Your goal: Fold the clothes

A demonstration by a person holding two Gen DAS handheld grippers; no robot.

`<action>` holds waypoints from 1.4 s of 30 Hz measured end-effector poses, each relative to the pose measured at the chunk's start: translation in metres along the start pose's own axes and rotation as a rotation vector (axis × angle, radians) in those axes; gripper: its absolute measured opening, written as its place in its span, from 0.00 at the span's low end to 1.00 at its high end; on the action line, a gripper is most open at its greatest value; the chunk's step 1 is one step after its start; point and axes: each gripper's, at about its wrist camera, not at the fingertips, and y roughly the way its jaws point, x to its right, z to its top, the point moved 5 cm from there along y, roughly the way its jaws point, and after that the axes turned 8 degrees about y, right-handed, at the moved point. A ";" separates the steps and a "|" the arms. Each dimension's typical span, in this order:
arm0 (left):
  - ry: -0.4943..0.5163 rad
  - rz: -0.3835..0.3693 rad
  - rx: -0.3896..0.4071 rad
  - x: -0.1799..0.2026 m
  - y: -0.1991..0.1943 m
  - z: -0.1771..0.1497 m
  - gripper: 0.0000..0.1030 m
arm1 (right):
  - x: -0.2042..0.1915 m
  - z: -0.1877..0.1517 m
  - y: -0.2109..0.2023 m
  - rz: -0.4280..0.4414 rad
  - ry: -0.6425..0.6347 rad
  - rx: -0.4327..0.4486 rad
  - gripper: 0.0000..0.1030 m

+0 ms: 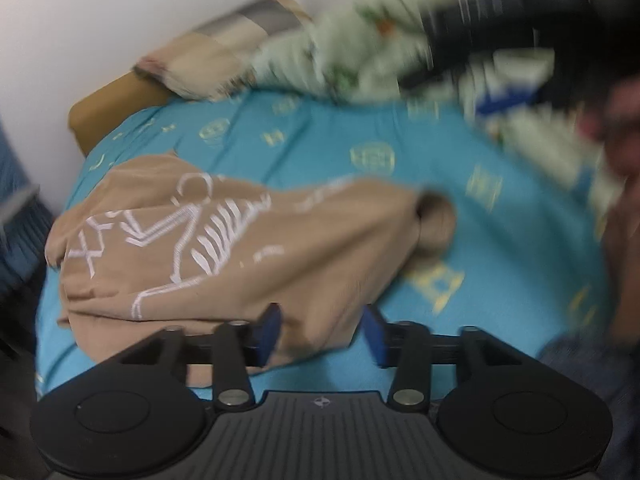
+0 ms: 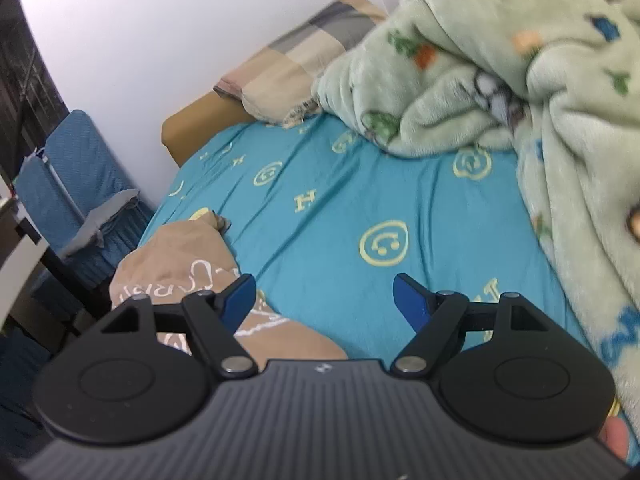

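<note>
You're holding both grippers open: left gripper (image 1: 322, 330) w/ tan printed shirt (image 1: 224, 248) lying loose between its fingers, mid-frame on teal bedsheet (image 1: 340, 136); right gripper (image 2: 324, 300) hovering empty.

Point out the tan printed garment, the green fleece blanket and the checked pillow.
Tan garment with white print (image 1: 224, 240): left wrist view, on the printed front.
Pale green fleece blanket (image 2: 452, 92): right wrist view, on a bunched fold.
Beige-and-grey checked pillow (image 2: 296, 64): right wrist view, on its top face.
</note>
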 end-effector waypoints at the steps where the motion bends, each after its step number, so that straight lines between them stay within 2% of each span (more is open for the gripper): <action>1: 0.025 0.009 -0.004 0.004 0.003 -0.002 0.62 | 0.003 0.000 0.002 0.003 0.012 -0.013 0.75; 3: 0.081 0.060 -0.019 0.008 0.013 -0.005 0.67 | 0.009 0.001 0.005 0.011 0.036 -0.039 0.76; 5: 0.135 0.134 -0.051 0.007 0.026 -0.008 0.62 | 0.009 0.000 0.008 0.029 0.045 -0.060 0.76; 7: 0.088 0.153 -0.043 -0.006 0.027 -0.007 0.38 | 0.006 -0.002 0.012 0.042 0.029 -0.081 0.76; 8: 0.010 0.142 -0.020 -0.018 0.022 -0.005 0.12 | 0.003 -0.004 0.013 0.048 0.012 -0.090 0.76; 9: -0.077 0.128 0.007 -0.032 0.015 -0.003 0.07 | 0.001 -0.005 0.015 0.053 -0.004 -0.099 0.76; 13: -0.380 0.104 0.193 -0.083 -0.029 0.007 0.06 | -0.023 -0.019 0.016 0.123 -0.142 -0.129 0.76; 17: -0.548 0.067 0.262 -0.116 -0.048 0.002 0.06 | -0.061 -0.042 0.010 0.218 -0.358 -0.139 0.75; 20: -0.606 0.053 0.272 -0.129 -0.053 -0.005 0.06 | -0.089 -0.069 0.005 0.262 -0.552 -0.131 0.75; 26: -0.614 0.067 0.296 -0.124 -0.062 0.002 0.06 | -0.105 -0.101 0.036 0.107 -0.740 -0.080 0.75; 29: -0.624 0.061 0.296 -0.123 -0.064 0.000 0.06 | -0.091 -0.074 0.032 0.006 -0.634 0.043 0.75; 32: -0.616 0.051 0.296 -0.117 -0.068 0.000 0.05 | -0.068 -0.041 0.015 -0.018 -0.441 0.116 0.76; 34: -0.608 0.074 0.302 -0.114 -0.072 0.001 0.04 | -0.056 -0.041 0.013 -0.054 -0.410 0.099 0.78; 35: -0.614 0.073 0.305 -0.113 -0.074 0.001 0.04 | -0.050 -0.047 0.019 -0.113 -0.415 0.062 0.81; 37: -0.632 0.077 0.297 -0.115 -0.075 -0.002 0.04 | -0.040 -0.067 0.039 -0.167 -0.408 -0.084 0.78; 38: -0.638 0.082 0.289 -0.116 -0.075 -0.003 0.04 | -0.037 -0.072 0.044 -0.176 -0.395 -0.116 0.78; 40: -0.653 0.081 0.276 -0.117 -0.076 -0.006 0.04 | -0.038 -0.065 0.039 -0.197 -0.392 -0.052 0.78; 42: -0.656 0.088 0.274 -0.118 -0.079 -0.008 0.04 | -0.047 -0.048 0.020 -0.178 -0.394 0.094 0.78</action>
